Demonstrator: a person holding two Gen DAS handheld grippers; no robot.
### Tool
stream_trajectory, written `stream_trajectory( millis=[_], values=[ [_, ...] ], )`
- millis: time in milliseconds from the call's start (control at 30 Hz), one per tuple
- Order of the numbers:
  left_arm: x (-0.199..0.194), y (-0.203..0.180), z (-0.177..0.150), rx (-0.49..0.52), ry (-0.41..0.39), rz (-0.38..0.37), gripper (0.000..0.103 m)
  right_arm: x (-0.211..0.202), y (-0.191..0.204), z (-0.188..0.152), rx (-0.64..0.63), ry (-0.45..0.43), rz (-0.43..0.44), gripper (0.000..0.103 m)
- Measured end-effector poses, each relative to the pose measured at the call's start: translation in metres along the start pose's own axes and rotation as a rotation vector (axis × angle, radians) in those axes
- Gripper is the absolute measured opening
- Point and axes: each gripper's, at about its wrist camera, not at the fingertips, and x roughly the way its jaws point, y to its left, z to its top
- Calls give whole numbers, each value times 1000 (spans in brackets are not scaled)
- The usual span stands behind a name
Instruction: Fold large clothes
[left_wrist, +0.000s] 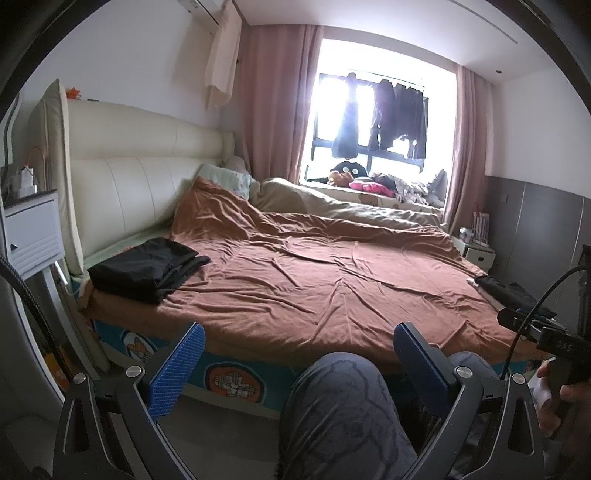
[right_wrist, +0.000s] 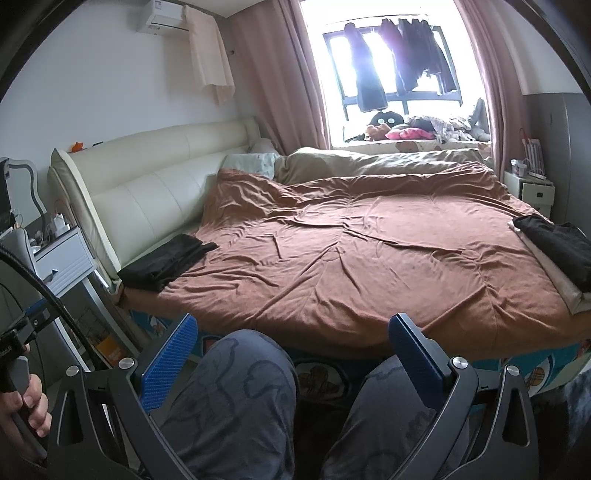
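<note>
Two grippers hang empty above the person's knees. Ahead-left of the left gripper (left_wrist: 297, 356), fingers wide apart, lies a folded black garment (left_wrist: 146, 269) on the brown blanket (left_wrist: 314, 280); ahead-right of the right gripper (right_wrist: 291, 347), likewise spread, lies another black garment (right_wrist: 554, 243).

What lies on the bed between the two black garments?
Only bare, wrinkled brown bedcover separates the folded black garment near the headboard from the black garment at the opposite edge, clearest in the right wrist view.

Grey patterned trousers (right_wrist: 236, 398); black claws, blue pads (right_wrist: 168, 365).
</note>
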Motion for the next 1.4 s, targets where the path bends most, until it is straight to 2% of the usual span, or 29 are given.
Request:
stream_trajectory(
  millis=[1033, 1400],
  values=[
    [-5, -4, -4, -11, -7, -6, 102, 1, 10, 2, -8, 7, -6, 103],
    [-21, -12, 3, -6, -55, -4, 102, 0, 13, 4, -11, 6, -8, 103]
  ],
)
